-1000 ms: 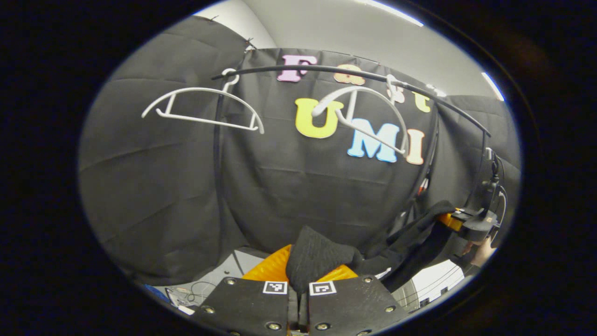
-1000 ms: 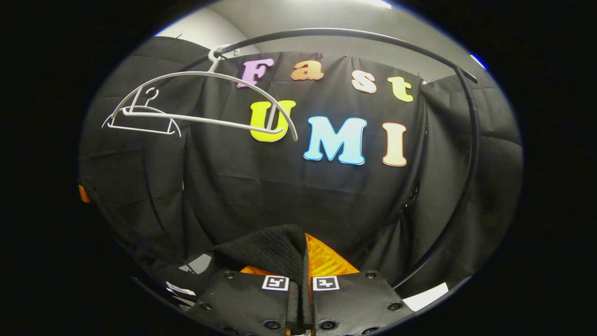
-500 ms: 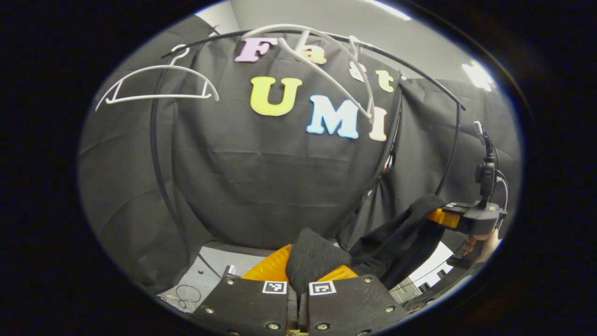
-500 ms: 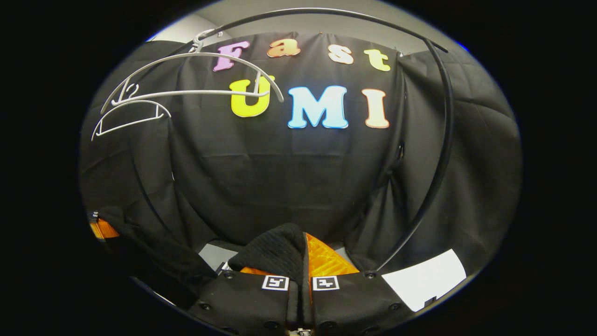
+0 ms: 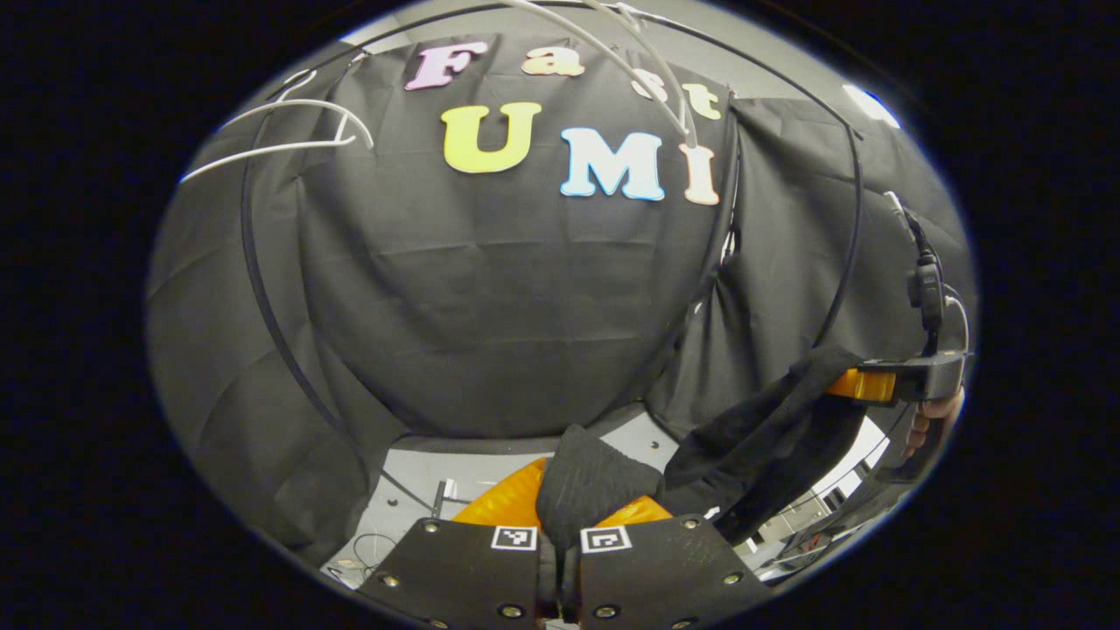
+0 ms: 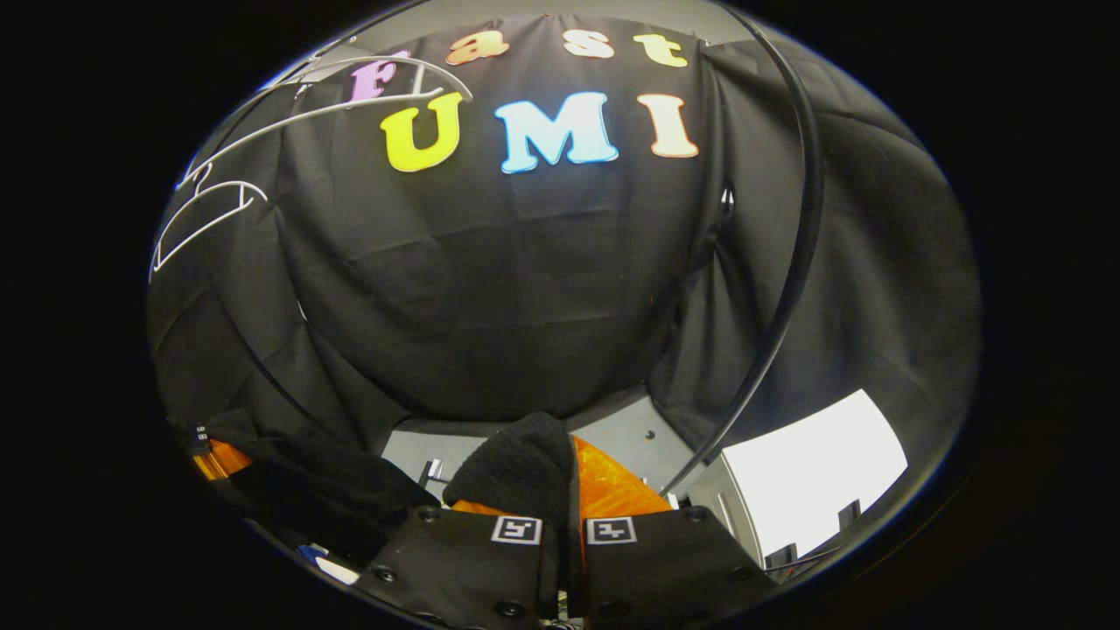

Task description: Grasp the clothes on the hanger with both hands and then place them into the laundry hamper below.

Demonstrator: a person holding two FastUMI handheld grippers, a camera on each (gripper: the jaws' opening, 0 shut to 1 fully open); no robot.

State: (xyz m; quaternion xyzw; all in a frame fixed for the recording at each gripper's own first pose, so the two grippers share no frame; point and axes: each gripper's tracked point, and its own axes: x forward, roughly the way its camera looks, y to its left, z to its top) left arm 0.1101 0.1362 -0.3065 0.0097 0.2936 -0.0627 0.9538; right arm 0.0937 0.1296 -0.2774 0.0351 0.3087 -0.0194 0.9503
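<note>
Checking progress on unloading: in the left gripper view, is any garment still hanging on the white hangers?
No, both white hangers hang bare, and the black garment stretches between the two grippers.

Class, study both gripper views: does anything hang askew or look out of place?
Yes: the nearer white hanger hangs bare and tilted on the rail. The black garment, off it, sags between the left gripper and the right gripper.

Left gripper (image 5: 560, 516) and right gripper (image 6: 564, 512) both clamped (orange fingers pinching fabric)
</note>
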